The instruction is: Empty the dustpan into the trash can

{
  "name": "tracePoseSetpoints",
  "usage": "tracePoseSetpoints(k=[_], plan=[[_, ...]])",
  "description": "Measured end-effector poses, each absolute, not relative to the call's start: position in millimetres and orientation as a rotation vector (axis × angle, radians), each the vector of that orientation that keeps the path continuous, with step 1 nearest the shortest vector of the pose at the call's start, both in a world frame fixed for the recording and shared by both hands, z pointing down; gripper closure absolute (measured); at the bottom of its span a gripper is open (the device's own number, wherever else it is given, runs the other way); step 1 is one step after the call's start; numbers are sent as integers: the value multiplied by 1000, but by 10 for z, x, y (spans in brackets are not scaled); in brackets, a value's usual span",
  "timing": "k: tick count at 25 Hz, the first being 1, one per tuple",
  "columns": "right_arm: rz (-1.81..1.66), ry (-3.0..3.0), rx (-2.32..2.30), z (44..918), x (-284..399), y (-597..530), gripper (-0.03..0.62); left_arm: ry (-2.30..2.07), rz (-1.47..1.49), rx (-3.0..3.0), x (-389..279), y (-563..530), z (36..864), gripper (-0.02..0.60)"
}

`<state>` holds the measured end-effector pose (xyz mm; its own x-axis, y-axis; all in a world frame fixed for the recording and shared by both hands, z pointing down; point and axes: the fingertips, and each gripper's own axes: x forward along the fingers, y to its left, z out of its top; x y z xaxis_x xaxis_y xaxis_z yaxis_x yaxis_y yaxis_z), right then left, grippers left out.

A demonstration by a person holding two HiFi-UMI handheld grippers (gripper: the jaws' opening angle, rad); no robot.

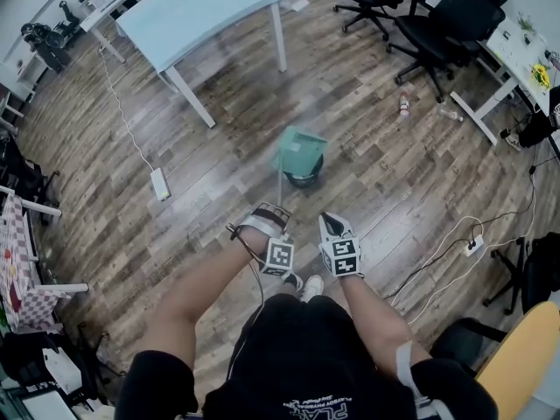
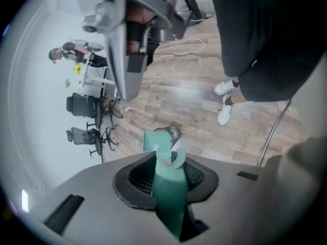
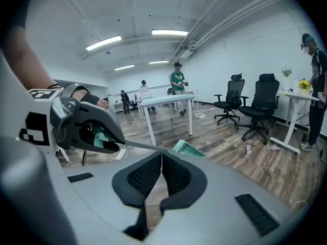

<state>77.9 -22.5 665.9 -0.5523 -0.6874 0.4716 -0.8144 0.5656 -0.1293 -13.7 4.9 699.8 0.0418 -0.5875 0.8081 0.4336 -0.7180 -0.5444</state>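
Step in hand is judged as the dump itself. The dustpan (image 1: 299, 150) is held out in front of the person on its long rod (image 1: 280, 192), and its teal pan is seen tilted right over the trash can (image 1: 305, 179), which stands on the wood floor (image 1: 219, 173). Part of the can's mouth is covered by the pan in the head view. Whether pan and rim touch cannot be told. No debris is made out in the pan or in the air, so how much is already out cannot be told either.

The left claw (image 2: 167, 171) is clamped on the teal handle (image 2: 171, 200); the handle is seen pinched between the black pads, with its hooked end sticking out past them toward the can. The right claw (image 3: 162, 170) is closed with nothing between its pads. It is held beside the left claw, pointed roughly toward the can, and no part of the dustpan is touched by it.

Progress is judged late: pan at the can and tipped, only the emptying left to finish.

Next move, as judged: the tilt is to be completed with the left wrist so the pan's open lip points down inside the rim, perhaps with a light shake. The lip must be kept over the can's mouth, since the can is small and the rod long, so a small wrist slip would put dirt on the floor. The grip on the handle is not to be loosened. The right claw is not needed unless the rod needs steadying.
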Motion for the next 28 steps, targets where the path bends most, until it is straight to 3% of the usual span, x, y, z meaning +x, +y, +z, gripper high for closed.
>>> tracePoseSetpoints(k=[8, 19, 28], plan=[[487, -2421, 1231, 6683, 826, -307, 568, 534, -1713, -1885, -152, -225, 6643, 485], [497, -2420, 1210, 6756, 690, -343, 568, 1255, -1529, -2271, -744, -674, 6293, 485], [492, -2408, 1186, 6786, 599, -408, 568, 2048, -1068, -2663, -1306, -772, 6216, 485]])
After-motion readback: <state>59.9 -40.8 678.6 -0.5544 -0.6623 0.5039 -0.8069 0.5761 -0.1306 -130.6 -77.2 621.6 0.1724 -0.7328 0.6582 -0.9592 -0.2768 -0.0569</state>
